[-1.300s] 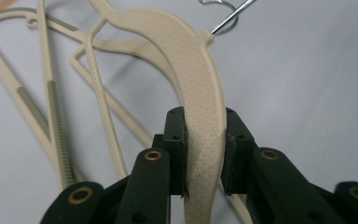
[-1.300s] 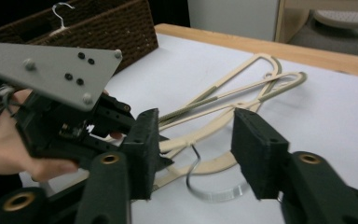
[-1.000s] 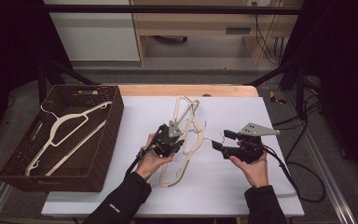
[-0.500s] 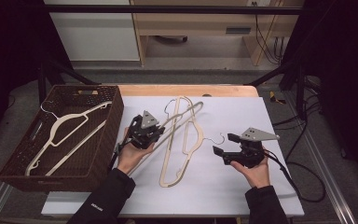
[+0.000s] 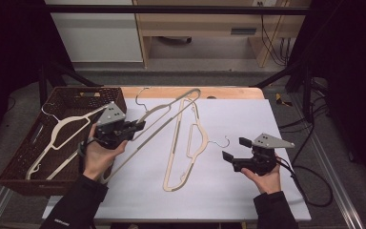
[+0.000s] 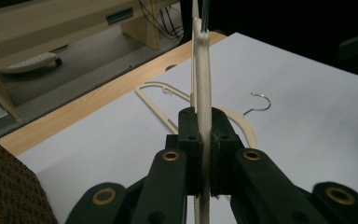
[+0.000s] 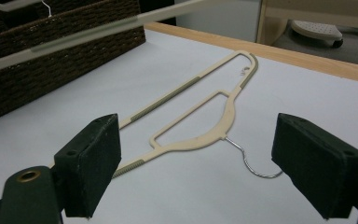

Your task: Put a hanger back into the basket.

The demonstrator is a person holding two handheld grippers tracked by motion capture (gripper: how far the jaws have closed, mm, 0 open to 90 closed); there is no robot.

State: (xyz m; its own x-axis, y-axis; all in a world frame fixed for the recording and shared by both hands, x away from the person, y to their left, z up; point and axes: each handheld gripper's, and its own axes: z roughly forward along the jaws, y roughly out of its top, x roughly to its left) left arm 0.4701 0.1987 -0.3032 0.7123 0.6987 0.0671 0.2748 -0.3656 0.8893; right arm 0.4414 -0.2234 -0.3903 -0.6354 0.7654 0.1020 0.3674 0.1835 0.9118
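My left gripper (image 5: 139,127) is shut on the bar of a cream plastic hanger (image 5: 167,114) and holds it tilted above the table beside the basket. In the left gripper view the jaws (image 6: 204,128) pinch that hanger (image 6: 203,60) edge-on. A second cream hanger (image 5: 174,152) lies flat on the white sheet, its wire hook (image 5: 221,141) pointing at my right gripper (image 5: 235,149). That gripper is open; its jaws have just been opening, with nothing between them (image 7: 212,158). The lying hanger (image 7: 191,140) is ahead of them, apart from the pads.
A dark wicker basket (image 5: 14,162) stands at the table's left with cream hangers (image 5: 62,126) inside. The wooden table edge (image 5: 228,91) runs along the back. A black cable (image 5: 310,186) trails off the right side.
My left gripper has lifted one hanger off the other and carried it up and left toward the basket. The right hand has stayed put while its jaws spread wider.
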